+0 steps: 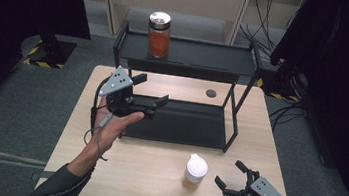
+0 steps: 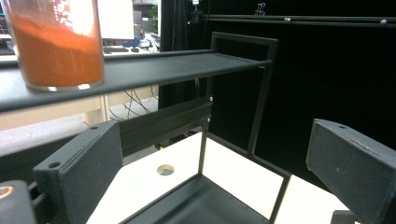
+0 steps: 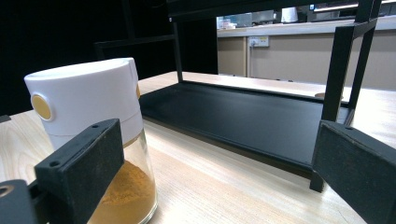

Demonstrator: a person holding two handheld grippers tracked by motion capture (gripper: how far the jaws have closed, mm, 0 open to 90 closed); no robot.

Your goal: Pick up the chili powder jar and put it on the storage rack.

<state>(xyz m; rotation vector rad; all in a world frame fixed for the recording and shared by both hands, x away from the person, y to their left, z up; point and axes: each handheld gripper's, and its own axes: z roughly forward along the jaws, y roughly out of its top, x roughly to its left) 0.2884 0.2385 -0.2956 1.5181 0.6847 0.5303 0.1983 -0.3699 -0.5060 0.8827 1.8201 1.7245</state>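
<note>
No text, brand or number can be read anywhere. The jar (image 2: 56, 44) on the shelf up and to the left of the left gripper's jaws carries a red label with pale marks, too blurred to make out. The white-capped spice jar (image 3: 93, 154) just beside the right gripper's left jaw bears only a plain yellow dot.

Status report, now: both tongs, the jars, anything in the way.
Left tongs open, empty, over the lower shelf. Right tongs open, empty, beside white-capped spice jar on the table. Red jar upright on top shelf. Nothing in between.
</note>
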